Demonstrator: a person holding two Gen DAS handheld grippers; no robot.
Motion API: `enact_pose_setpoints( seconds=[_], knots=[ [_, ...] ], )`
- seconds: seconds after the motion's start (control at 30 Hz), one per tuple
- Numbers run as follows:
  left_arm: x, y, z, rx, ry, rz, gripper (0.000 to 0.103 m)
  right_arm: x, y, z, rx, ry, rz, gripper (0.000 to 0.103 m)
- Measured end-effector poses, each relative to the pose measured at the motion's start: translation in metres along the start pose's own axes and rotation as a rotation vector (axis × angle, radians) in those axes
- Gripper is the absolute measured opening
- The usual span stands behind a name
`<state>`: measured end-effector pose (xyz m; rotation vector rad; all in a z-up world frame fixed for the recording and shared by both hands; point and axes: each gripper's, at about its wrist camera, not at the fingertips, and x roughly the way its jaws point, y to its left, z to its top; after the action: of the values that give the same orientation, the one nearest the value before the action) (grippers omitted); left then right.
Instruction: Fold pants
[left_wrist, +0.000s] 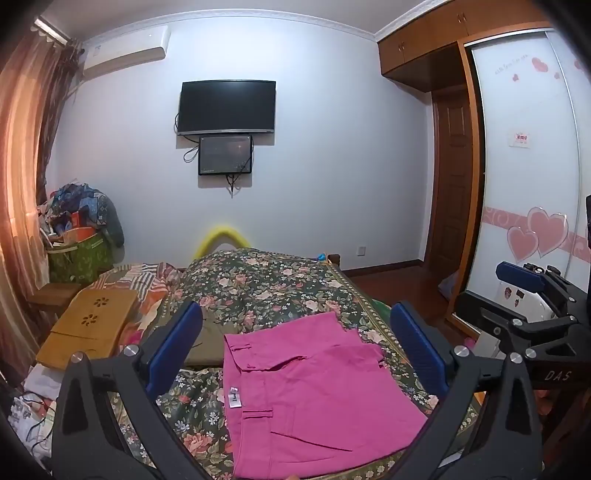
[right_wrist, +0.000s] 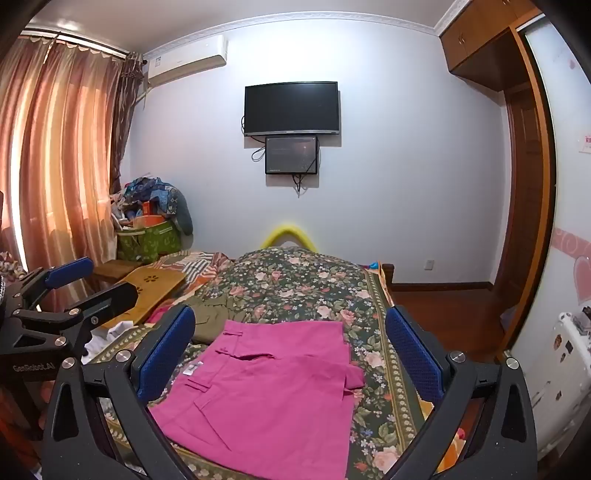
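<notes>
Magenta pants (left_wrist: 314, 387) (right_wrist: 269, 398) lie folded into a flat rectangle on the floral bedspread (left_wrist: 258, 284) (right_wrist: 303, 280), with the waistband and a white label towards the left. My left gripper (left_wrist: 295, 317) hovers over them, its blue pads wide apart and nothing between them. Beside it, my right gripper (right_wrist: 290, 319) hangs over the same pants, open and holding nothing. Each gripper also shows in the other's view: the right gripper (left_wrist: 495, 295) at the right edge, the left gripper (right_wrist: 99, 284) at the left edge.
An olive garment (left_wrist: 210, 339) (right_wrist: 210, 314) lies just beyond the pants. A wooden lap table (left_wrist: 92, 325) (right_wrist: 155, 284) and loose white cloth (left_wrist: 33, 406) sit on the left of the bed. A full green bag (left_wrist: 79, 254) stands in the corner; a wardrobe (left_wrist: 524, 184) stands at the right.
</notes>
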<state>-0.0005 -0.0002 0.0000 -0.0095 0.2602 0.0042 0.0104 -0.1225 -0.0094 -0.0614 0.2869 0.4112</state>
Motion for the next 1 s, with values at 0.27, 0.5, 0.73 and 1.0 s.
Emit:
enact_pose_setpoints(
  seconds=[0.27,0.5,0.73,1.0],
  knots=[
    [0.0016,0.0003,0.0037,-0.018,0.016,-0.007,0.103,0.0002,-0.0006,-0.0002,0.004,0.001,-0.002,0.103],
    [0.0015,-0.0009,0.0053,-0.015,0.011,-0.001,0.103,0.0010,-0.0051,-0.0021,0.012,0.003,0.001,0.103],
    [0.0037,0.0014,0.0002,-0.029,0.008,0.003,0.103,-0.0002,-0.0054,-0.0021,0.014,0.003,0.000,0.103],
    [0.0039,0.0013,0.0007,-0.029,0.006,0.007,0.103,-0.0009,-0.0055,-0.0003,0.011,0.002,-0.002,0.103]
  ],
)
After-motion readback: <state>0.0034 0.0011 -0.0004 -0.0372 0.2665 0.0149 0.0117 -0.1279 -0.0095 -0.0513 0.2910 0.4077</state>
